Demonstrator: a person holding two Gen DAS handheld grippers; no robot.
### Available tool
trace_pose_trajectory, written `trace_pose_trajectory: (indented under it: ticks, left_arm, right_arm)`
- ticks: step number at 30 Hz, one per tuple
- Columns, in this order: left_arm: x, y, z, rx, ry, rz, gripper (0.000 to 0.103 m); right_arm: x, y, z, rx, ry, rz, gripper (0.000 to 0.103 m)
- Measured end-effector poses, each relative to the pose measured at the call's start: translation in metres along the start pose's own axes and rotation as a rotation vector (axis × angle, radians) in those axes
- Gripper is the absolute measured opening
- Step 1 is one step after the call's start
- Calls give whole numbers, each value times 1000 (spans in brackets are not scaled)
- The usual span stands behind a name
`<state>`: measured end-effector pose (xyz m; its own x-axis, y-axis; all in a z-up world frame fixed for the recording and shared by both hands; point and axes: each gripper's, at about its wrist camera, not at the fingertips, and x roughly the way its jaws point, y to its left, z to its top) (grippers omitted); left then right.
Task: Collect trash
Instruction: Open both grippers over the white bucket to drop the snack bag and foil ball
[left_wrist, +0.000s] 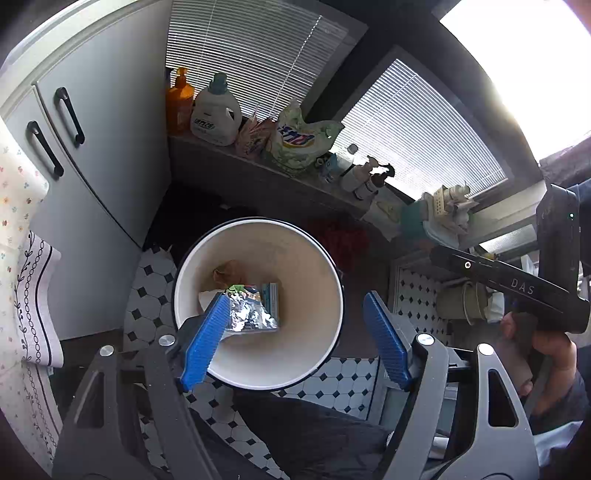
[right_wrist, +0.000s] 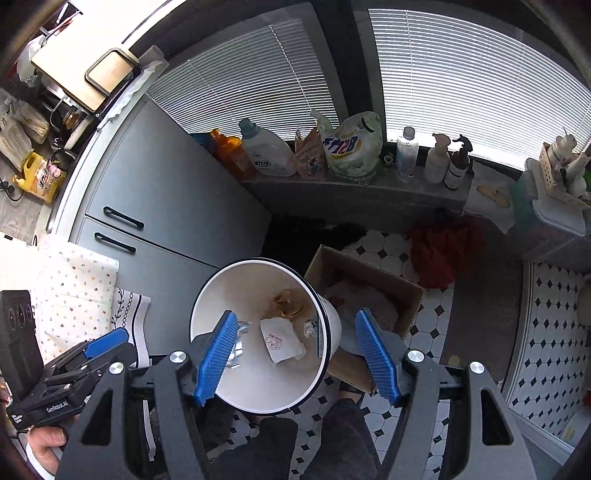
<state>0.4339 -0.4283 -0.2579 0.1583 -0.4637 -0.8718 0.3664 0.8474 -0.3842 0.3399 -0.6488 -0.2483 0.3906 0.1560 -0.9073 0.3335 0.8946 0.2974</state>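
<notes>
Both grippers, left (left_wrist: 295, 339) and right (right_wrist: 295, 354), hang over the white bin (left_wrist: 328, 343), fingers spread, grasping nothing; foil wrapper (left_wrist: 251, 314) inside.

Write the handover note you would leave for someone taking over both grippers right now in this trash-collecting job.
Left gripper: open, nothing between its pads, above the white bin.
Right gripper: open, empty, also over the bin.
In the bin: a shiny foil wrapper, a white paper packet, a brown crumpled scrap.
Beside the bin: a cardboard box on the tiled floor.
Done: these pieces are binned.
Left: look for further trash; none is clearly visible from here.
</notes>
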Motion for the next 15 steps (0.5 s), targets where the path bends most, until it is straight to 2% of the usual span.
trace_pose_trajectory:
  ticks: [7, 15]
  left_arm:
    - [-38, 32, 0, -45, -83, 82, 90]
    - [-112, 99, -15, -185, -228, 178, 97]
  right_arm:
    - [4, 44, 4, -69, -15, 20, 75]
    - [-1, 136, 2, -230, -72, 95, 95]
